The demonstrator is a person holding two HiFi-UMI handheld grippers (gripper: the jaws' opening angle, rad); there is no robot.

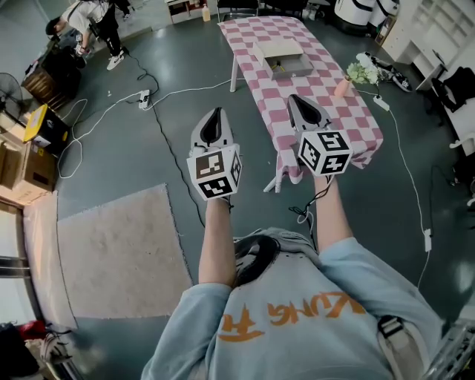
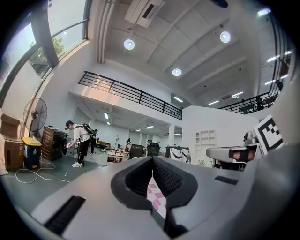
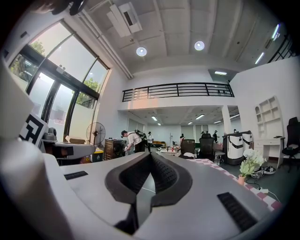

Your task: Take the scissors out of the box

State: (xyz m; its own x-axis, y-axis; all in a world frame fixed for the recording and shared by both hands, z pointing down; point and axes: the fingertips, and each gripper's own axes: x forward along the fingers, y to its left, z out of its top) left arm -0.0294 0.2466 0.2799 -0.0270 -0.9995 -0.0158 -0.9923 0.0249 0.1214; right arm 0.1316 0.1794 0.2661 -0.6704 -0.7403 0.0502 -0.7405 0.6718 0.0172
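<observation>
An open cardboard box (image 1: 280, 58) rests on the far half of a table with a pink-and-white checked cloth (image 1: 326, 90); something small and dark lies inside it, too small to name. My left gripper (image 1: 213, 119) is held over the floor to the left of the table's near end, shut and empty. Just above that near end hovers my right gripper (image 1: 300, 102), also shut with nothing in it. Both point toward the table. In the left gripper view the left gripper (image 2: 152, 159) has its tips together, as does the right gripper (image 3: 151, 154) in the right gripper view.
A vase of white flowers (image 1: 358, 73) stands at the table's right edge. Cables and a power strip (image 1: 145, 97) trail across the grey floor. A beige rug (image 1: 119, 249) lies at the left. People (image 1: 93, 22) work at the far left, near boxes and a fan.
</observation>
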